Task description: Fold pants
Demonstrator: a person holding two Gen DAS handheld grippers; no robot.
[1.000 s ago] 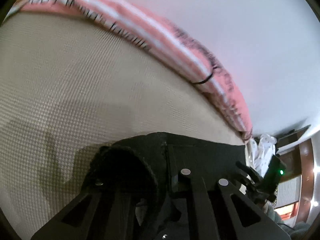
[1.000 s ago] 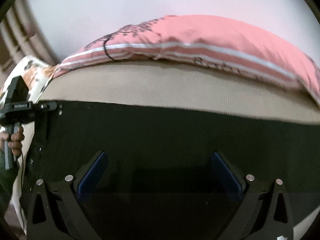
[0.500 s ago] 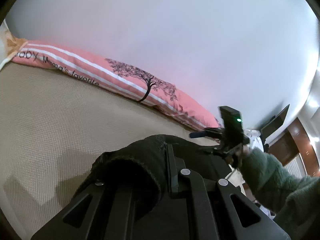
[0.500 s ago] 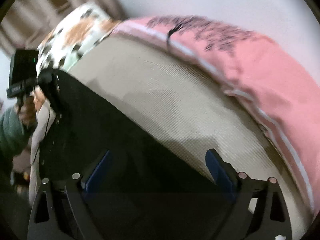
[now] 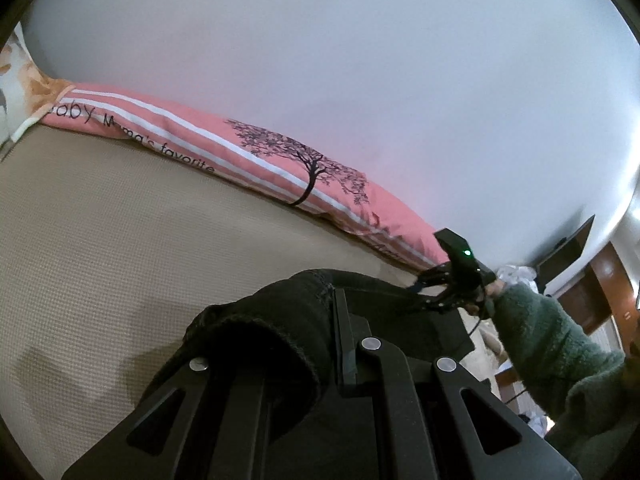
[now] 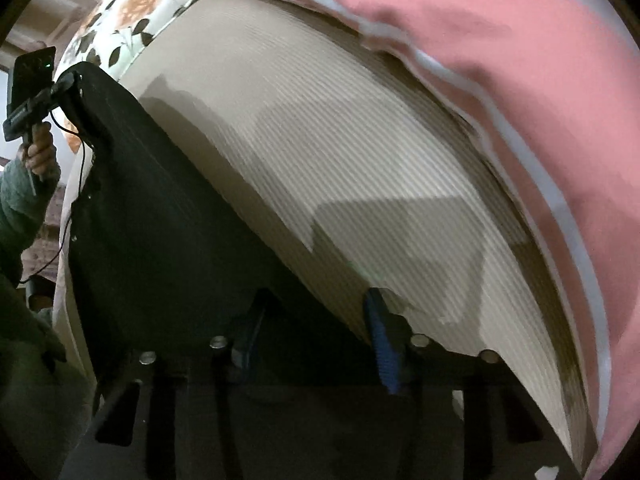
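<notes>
The left gripper (image 5: 304, 344) has its jaws clenched on a bunched, thick-hemmed edge of the black pants (image 5: 280, 320), the soft knit fabric rolling over the left finger and wedged against the right one. From there the pants stretch taut rightward, above the bed (image 5: 100, 240), to the right gripper (image 5: 430, 286), which grasps the far edge; in its own wrist view the cloth (image 6: 160, 220) fills the space between its blue-padded fingers (image 6: 382, 344), jaws closed on it. The bed's beige cover has a fine waffle weave. Along its far side lies a long pink pillow (image 5: 280, 160) with white stripes, a black tree print and script lettering, beside a floral pillow (image 6: 132, 12).
</notes>
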